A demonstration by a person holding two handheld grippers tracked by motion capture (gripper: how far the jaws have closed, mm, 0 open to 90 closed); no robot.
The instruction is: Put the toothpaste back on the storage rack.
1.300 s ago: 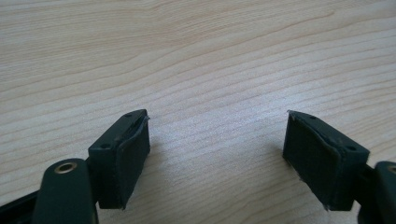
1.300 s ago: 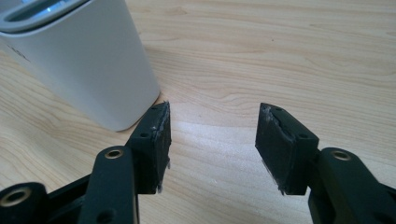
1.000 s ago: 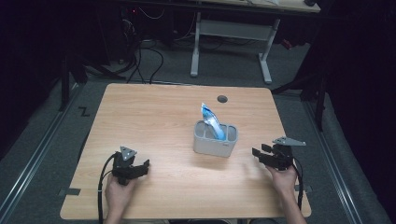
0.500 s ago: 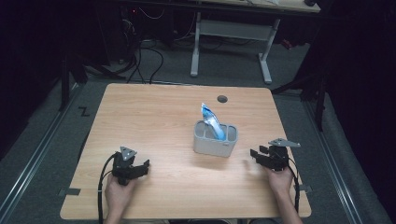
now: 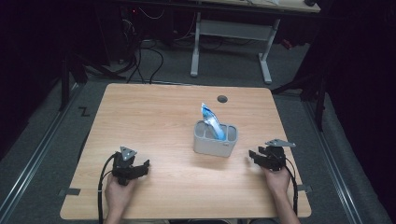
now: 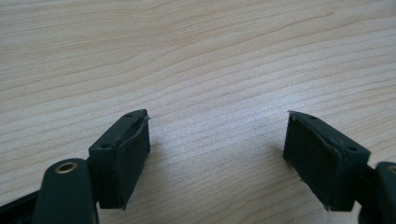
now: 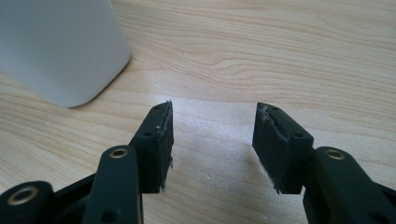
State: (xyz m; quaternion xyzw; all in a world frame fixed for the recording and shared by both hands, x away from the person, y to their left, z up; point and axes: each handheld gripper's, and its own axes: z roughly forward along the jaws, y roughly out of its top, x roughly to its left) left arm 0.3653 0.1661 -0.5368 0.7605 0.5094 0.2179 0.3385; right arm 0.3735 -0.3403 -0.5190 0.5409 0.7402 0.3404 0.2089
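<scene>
Grey holder [image 5: 215, 140] with blue packet [image 5: 211, 119], high view, wall close-up [image 7: 60, 46]

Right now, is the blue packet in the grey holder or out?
In. The blue packet stands tilted inside the grey holder, its top poking above the rim.

Wooden table [image 5: 154, 116], round grommet hole [image 5: 222, 99], white-legged desk [image 5: 233, 32] behind

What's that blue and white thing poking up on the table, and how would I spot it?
On the wooden table, find the grey holder right of centre. The blue-and-white packet stands in it, leaning, its top poking above the rim: the one colourful thing there.
</scene>
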